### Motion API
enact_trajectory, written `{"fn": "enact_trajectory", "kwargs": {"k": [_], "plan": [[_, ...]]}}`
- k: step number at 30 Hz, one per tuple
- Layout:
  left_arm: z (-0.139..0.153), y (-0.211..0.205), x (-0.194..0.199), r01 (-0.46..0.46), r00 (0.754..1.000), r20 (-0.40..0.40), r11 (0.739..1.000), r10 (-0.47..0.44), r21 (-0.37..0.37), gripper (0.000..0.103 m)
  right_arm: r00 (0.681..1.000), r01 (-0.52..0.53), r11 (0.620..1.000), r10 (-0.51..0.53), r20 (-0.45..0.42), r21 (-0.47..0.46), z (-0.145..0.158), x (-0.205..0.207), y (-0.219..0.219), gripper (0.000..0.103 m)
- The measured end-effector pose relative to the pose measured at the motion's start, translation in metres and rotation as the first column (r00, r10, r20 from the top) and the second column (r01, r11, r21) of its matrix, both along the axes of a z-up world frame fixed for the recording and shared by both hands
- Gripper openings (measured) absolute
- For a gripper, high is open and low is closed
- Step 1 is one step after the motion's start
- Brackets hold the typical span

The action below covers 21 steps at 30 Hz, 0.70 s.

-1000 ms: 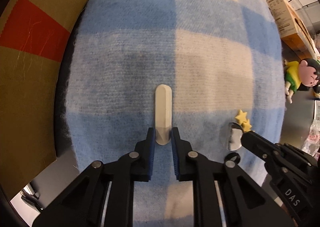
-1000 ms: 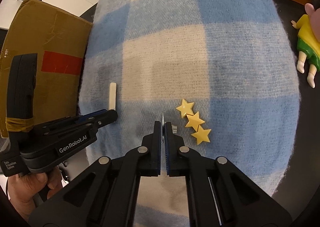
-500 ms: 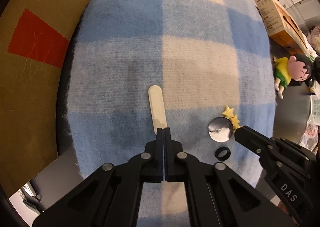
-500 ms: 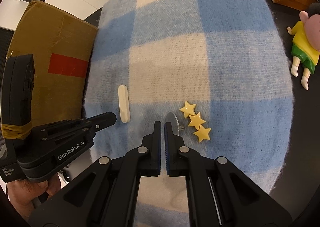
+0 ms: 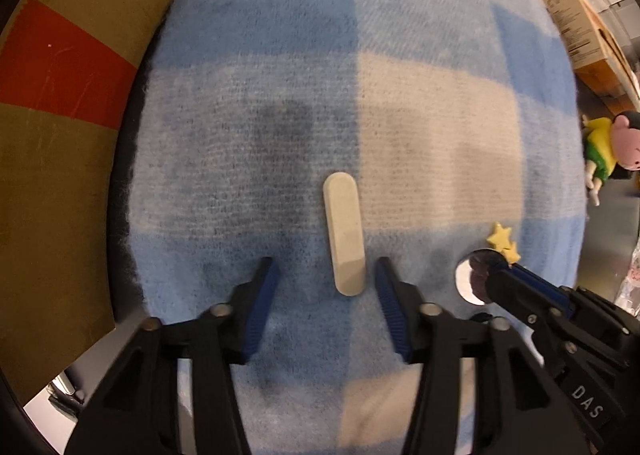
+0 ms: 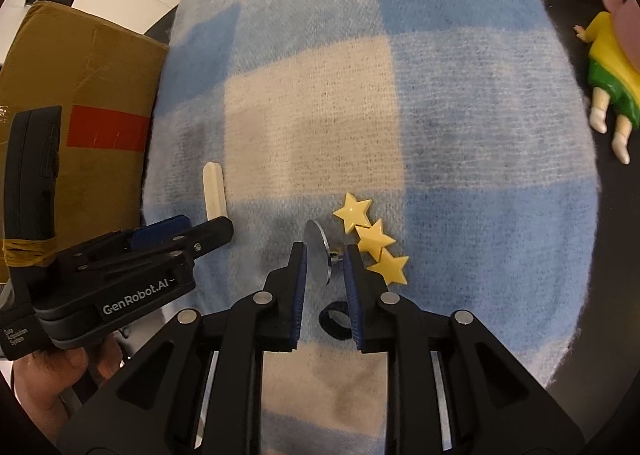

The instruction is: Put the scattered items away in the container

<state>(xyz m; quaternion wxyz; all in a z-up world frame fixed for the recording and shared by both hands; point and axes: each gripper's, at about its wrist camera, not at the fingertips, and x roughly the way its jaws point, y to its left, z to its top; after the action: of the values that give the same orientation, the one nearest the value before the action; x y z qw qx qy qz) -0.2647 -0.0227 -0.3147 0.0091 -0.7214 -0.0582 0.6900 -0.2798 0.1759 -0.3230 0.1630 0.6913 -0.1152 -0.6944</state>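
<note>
Blue-and-cream checked wool, a soft blanket [image 5: 420, 95], is our landmark, and every loose piece lies on it. Near its closest edge sits a cream oblong bar [image 5: 344, 239], flat and lengthwise between the jaws of our left gripper [image 5: 324, 279]; those jaws are opening and stand apart on either side of it, touching neither flank. To the right of the bar on the blanket, a small round mirror disc [image 6: 317, 255] stands on edge between the jaws of our right gripper [image 6: 325, 259], which are also opening. Its face lies against the left pad, while the right pad stands off, so we read it as released or nearly so. Just beside the disc lie three joined yellow stars [image 6: 372, 237] and a small black ring [image 6: 334, 321].

The bar looks light, rigid and smooth, so we judge it best pinched across its narrow width near the middle; the yielding wool should let the tips sink beside it. The disc seems thin, slick and breakable, and wants a gentle grip on its faces or its little stem.

Off the blanket's left edge stands a cardboard box [image 6: 80, 95] with a red stripe, which may be the container.
</note>
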Motion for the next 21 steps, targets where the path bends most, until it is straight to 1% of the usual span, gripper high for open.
{"fn": "enact_trajectory", "kwargs": {"k": [1, 2, 3, 5, 9, 14, 21], "plan": [[-0.001, 0.0, 0.0, 0.005, 1.0, -0.001, 1.0, -0.005, -0.01, 0.035, 1.0, -0.004, 1.0, 0.004, 0.0, 0.001, -0.001, 0.0, -0.001, 0.013], [-0.001, 0.001, 0.0, 0.015, 1.0, -0.007, 1.0, -0.015, -0.018, 0.026, 1.0, -0.009, 1.0, 0.009, 0.001, -0.001, -0.002, -0.001, -0.002, 0.009], [-0.001, 0.003, 0.0, 0.026, 1.0, -0.013, 1.0, -0.026, -0.017, 0.022, 1.0, -0.012, 1.0, 0.012, 0.001, 0.0, -0.003, -0.001, -0.003, 0.007], [0.005, 0.001, 0.002, 0.028, 0.999, -0.017, 1.0, -0.028, -0.005, 0.019, 1.0, -0.01, 1.0, 0.01, 0.0, -0.007, -0.003, -0.001, -0.003, 0.006], [0.004, -0.009, 0.001, -0.013, 1.0, -0.013, 0.999, 0.013, 0.046, 0.018, 1.0, -0.005, 0.999, 0.005, 0.002, -0.036, 0.0, -0.003, -0.001, 0.003], [0.01, -0.011, 0.003, -0.018, 0.999, -0.032, 0.998, 0.02, 0.06, 0.017, 1.0, -0.007, 0.999, 0.007, -0.014, -0.032, 0.01, -0.002, -0.003, 0.002], [0.028, -0.014, 0.009, -0.016, 0.998, -0.059, 0.998, 0.02, 0.069, 0.017, 0.999, -0.009, 1.0, 0.008, -0.035, -0.03, 0.023, 0.0, -0.007, 0.002]]}}
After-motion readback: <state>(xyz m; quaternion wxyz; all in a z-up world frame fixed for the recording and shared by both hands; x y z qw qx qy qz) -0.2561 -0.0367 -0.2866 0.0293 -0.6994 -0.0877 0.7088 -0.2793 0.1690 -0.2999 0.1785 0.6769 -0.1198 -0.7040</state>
